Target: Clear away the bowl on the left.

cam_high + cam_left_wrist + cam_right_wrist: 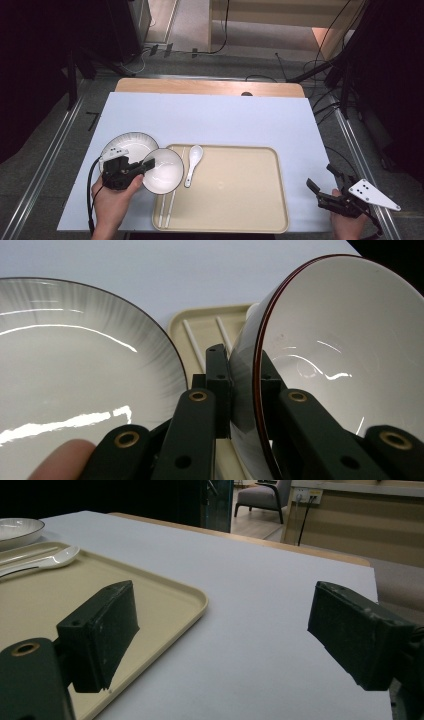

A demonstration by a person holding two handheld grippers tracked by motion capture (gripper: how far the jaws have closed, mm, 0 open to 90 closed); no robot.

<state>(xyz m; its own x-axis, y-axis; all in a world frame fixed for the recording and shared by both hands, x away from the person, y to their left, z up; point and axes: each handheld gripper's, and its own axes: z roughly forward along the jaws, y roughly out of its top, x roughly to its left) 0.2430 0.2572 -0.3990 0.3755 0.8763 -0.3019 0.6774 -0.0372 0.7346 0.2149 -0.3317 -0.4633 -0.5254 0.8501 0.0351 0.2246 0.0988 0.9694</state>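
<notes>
My left gripper (148, 164) is shut on the rim of a white bowl (163, 170) with a dark red edge, held tilted over the left end of the beige tray (240, 200). In the left gripper view the bowl (345, 355) has its rim pinched between the two jaws. A white plate (131, 145) with a dark rim lies on the table just left of the tray, partly under the bowl. On the tray lie a white spoon (193, 161) and a pair of chopsticks (169, 209). My right gripper (321, 184) hovers open off the tray's right side, with nothing between its fingers.
The tray sits on a pale sheet (210, 120) that covers the wooden table (210, 87). Its near right corner (195, 602) lies just left of my right gripper. Cables and dark stands surround the table on the floor.
</notes>
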